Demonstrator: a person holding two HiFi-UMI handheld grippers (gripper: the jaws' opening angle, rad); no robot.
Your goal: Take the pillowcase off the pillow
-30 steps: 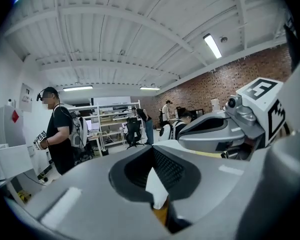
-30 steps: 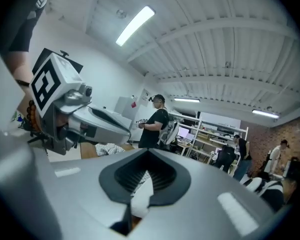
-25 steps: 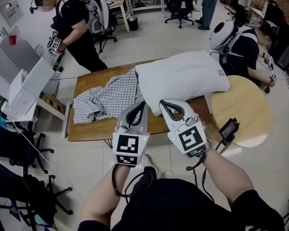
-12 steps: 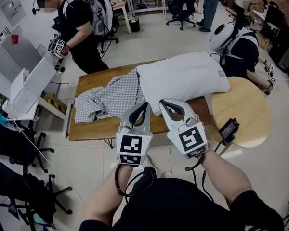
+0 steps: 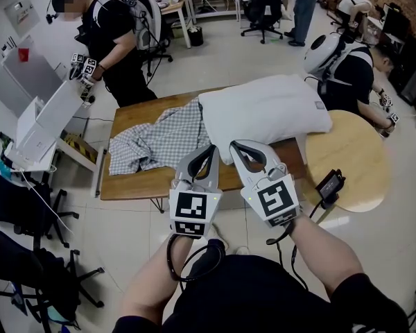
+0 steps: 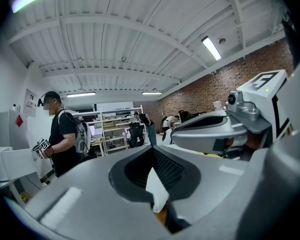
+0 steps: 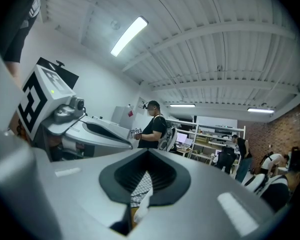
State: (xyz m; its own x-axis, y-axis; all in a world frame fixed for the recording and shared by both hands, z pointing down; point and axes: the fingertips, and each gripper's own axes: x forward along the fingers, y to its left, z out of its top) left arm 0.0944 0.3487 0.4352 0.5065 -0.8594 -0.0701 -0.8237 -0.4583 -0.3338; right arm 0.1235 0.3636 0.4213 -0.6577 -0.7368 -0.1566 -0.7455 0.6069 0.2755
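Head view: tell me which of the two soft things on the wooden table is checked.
The pillowcase, crumpled over the left part of the table, with a grey-and-white check. The pillow to its right is plain white and plump.

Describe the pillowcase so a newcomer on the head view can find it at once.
Find the rectangular wooden table in the middle, left of the round table. On its left half lies the pillowcase, a crumpled cloth whose right edge meets the pillow. It alone is grey-and-white checked; the pillow is plain white and plump.
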